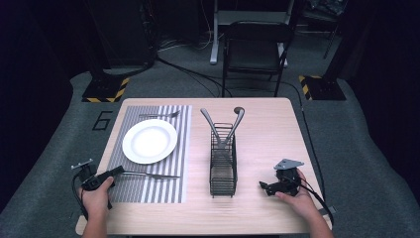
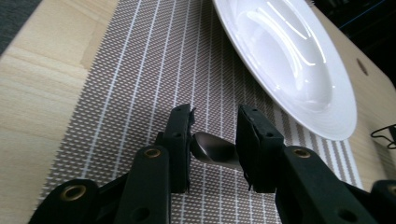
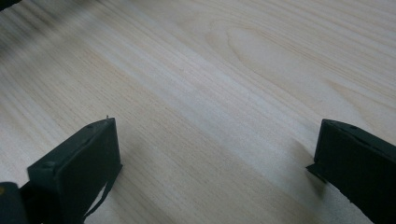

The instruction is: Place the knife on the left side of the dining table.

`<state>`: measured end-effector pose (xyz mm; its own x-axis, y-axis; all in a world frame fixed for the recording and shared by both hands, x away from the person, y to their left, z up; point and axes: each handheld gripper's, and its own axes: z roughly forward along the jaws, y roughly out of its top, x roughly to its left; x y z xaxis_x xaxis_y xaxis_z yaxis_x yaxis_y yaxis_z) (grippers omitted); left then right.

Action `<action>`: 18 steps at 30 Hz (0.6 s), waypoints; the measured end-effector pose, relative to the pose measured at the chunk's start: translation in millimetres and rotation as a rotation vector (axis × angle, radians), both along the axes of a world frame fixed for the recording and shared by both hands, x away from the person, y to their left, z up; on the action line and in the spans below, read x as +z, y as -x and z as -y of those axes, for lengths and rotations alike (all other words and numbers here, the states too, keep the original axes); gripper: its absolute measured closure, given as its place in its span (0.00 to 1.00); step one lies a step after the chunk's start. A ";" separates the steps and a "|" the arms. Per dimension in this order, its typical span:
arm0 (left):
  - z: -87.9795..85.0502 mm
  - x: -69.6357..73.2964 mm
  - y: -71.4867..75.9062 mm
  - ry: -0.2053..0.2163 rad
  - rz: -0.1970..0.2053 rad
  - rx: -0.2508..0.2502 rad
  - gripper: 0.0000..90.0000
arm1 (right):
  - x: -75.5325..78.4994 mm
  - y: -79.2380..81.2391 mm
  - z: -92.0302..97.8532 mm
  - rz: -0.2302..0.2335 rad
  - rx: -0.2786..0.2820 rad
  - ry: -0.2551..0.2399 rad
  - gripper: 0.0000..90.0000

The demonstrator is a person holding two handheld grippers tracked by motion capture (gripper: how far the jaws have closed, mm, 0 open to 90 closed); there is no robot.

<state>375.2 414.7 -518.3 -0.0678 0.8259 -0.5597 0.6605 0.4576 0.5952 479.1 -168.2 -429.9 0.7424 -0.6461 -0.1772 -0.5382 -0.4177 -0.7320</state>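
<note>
Marking the floor (image 1: 59,144) (left of table (image 1: 262,148)): "6" (image 1: 101,120).

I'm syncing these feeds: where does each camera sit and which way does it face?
High view: above the person's side, looking forward and down on the table; both forearms enter from below.
Left gripper view: on the left tongs, over the striped placemat, facing the white plate; jaws around a knife handle.
Right gripper view: on the right tongs, facing bare wood.
Shared: high and left views show the plate.

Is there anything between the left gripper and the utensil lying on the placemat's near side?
Nothing visible: the left gripper already has its fingers on either side of the utensil's handle end on the striped placemat, beside the white plate.
</note>
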 end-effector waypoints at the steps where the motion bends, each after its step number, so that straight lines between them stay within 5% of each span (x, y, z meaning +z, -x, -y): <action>1: -0.4 -0.2 0.0 -0.006 -0.003 0.001 0.74 | 0.0 0.0 0.0 0.000 0.000 0.000 0.00; 5: -0.7 -1.9 -0.4 -0.029 -0.025 0.000 0.74 | 0.0 0.0 0.0 0.000 0.000 0.000 0.00; 18: -6.6 3.3 2.4 -0.033 0.012 0.025 0.74 | -0.1 -0.1 0.0 0.000 0.000 -0.001 0.00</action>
